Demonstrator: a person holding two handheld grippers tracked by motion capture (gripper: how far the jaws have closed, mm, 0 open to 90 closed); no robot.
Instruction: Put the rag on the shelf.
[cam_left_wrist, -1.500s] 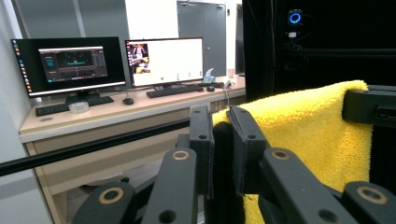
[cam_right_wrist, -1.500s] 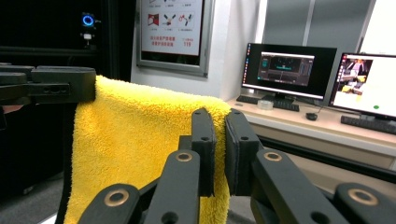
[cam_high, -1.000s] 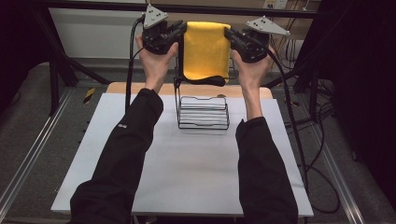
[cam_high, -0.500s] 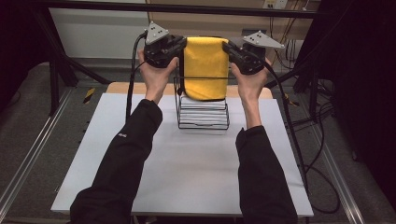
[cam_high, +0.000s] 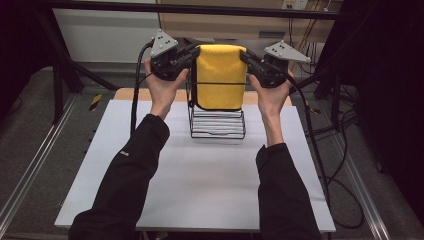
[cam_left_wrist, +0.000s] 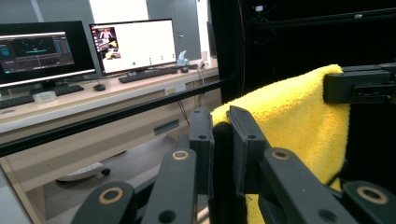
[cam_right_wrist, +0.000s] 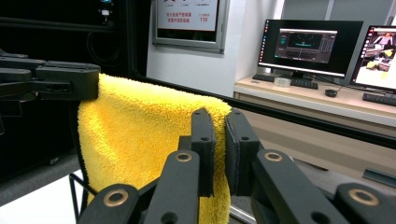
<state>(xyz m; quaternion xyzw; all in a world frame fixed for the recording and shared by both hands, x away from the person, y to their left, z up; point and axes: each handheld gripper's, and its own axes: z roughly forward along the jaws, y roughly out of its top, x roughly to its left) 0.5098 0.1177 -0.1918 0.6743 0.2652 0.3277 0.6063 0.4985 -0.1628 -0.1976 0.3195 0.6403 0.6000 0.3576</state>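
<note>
Yellow microfibre cloth (cam_high: 220, 75) hangs stretched between the 2 tongs, top centre of the high view, above the black wire rack (cam_high: 217, 122) on the white bench (cam_high: 200, 185). Left tongs (cam_high: 192, 50) clenched on its upper left corner, right tongs (cam_high: 246, 55) clenched on the upper right corner. Cloth's lower edge drapes inside the rack top.

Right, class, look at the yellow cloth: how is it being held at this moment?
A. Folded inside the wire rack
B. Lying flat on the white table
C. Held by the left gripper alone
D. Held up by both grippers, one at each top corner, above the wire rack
D: the left gripper and right gripper each pinch a top corner of the yellow cloth, which hangs over the wire rack.
</note>
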